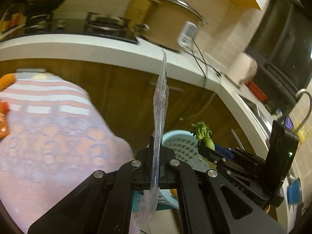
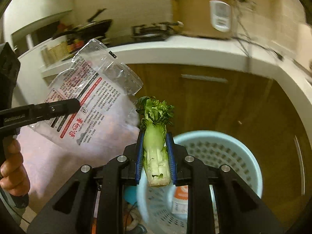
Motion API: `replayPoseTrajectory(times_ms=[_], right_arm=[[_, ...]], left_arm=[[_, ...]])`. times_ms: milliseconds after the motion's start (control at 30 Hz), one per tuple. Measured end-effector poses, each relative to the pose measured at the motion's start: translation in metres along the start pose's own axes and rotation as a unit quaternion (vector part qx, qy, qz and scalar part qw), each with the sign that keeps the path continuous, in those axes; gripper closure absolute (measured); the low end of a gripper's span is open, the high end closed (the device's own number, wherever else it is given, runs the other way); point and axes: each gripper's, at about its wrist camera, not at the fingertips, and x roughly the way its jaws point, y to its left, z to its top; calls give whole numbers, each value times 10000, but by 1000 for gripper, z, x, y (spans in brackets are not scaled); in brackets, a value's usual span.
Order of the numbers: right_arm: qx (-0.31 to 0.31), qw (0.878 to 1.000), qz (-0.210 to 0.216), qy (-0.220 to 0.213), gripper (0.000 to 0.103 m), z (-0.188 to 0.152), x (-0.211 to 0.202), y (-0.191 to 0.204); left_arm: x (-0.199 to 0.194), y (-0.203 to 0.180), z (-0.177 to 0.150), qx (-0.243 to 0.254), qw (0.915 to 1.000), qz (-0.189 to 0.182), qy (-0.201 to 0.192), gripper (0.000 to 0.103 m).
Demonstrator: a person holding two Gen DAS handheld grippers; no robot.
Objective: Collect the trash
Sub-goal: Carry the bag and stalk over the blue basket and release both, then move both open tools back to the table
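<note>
Now | left gripper [image 1: 156, 150] clamped on limp, light plastic wrapper [image 1: 160, 105] | right gripper [image 2: 155, 156] pinches firm, fragile-leaved vegetable stump [image 2: 156, 142] mid-stalk | basket [image 2: 224, 146] below

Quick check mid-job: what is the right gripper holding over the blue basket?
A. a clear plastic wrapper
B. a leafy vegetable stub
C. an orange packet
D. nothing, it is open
B: in the right wrist view the right gripper is shut on the vegetable stub, pale stalk between its blue pads, above the blue basket; the clear wrapper is in the left gripper.
</note>
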Motion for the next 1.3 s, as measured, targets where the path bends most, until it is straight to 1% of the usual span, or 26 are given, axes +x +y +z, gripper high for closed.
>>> replayPoseTrajectory(times_ms=[133, 200, 433, 500, 533, 567, 600, 633, 667, 733, 767, 833, 1033, 1133, 1300], right_arm=[[381, 9989, -231, 119, 83, -15, -1, -36], [489, 9981, -340, 157, 83, -20, -2, -47], [809, 9944, -592, 346, 82, -31, 4, -69], [861, 9932, -660, 415, 82, -36, 6, -75], [893, 9928, -647, 463, 82, -39, 7, -76], [928, 9922, -655, 522, 82, -42, 9, -78], [943, 9915, -705, 553, 80, -44, 10, -80], [942, 9913, -723, 564, 77, -45, 11, -80], [939, 9912, -733, 568, 75, -45, 11, -80], [930, 9910, -785, 556, 62, -45, 10, -80], [905, 9910, -825, 533, 62, -44, 9, -78], [855, 9917, -836, 479, 62, -40, 5, -74], [563, 9945, -869, 146, 62, -17, -12, -40], [363, 9953, -899, 5, 62, -3, -19, -16], [-6, 9972, -698, -267, 62, 22, -29, 33]], left_arm=[[28, -22, -9, 145, 9995, -118, 237, 103], [41, -31, -12, 210, 9991, -133, 330, 103], [75, -56, -29, 457, 9971, -161, 590, 103], [81, -59, -32, 511, 9966, -120, 643, 101], [85, -60, -34, 507, 9962, -134, 701, 92], [88, -60, -36, 496, 9958, -145, 751, 86], [89, -59, -37, 497, 9959, -117, 752, 75], [89, -59, -39, 517, 9960, -44, 734, 69], [88, -58, -40, 526, 9960, -13, 720, 68], [85, -54, -40, 500, 9963, -23, 696, 64], [82, -53, -40, 482, 9966, -4, 666, 63], [74, -49, -38, 453, 9973, 15, 585, 63], [39, -31, -31, 290, 9992, 106, 244, 61], [16, -19, -27, 168, 9997, 186, 45, 61], [-27, 3, -20, -34, 9987, 368, -361, 60]])
